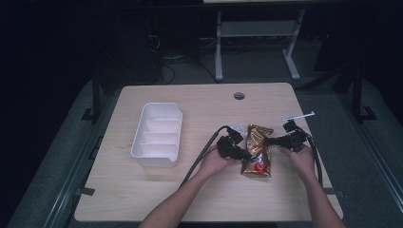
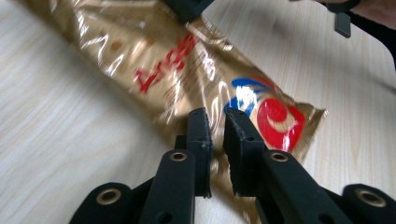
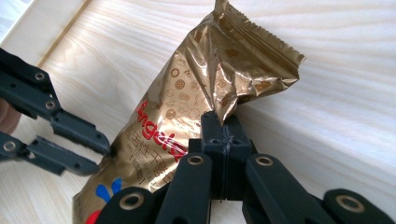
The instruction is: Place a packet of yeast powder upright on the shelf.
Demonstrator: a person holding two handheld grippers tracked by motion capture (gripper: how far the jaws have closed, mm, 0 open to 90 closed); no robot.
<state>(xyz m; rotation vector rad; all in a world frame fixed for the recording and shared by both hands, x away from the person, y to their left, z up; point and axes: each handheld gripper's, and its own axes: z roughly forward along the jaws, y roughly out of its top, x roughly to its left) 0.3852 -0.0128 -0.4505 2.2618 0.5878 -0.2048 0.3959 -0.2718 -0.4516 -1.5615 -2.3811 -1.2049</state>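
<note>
Showing progress: grasp made on both sides, transfer not yet begun (a judgement from how things lie).
Desk: pale wood, carrying all the items.
Tray: white, divided into compartments, all bare; it stands left of the packet, well apart.
Snack packet: gold foil, lying near the desk's middle right, between the two hands.
Left gripper: fingers close together, pinching the packet's lower edge.
Right gripper: fingers pressed together on the packet's side fold.
Remaining: likely lifting the packet and setting it in the tray.
</note>
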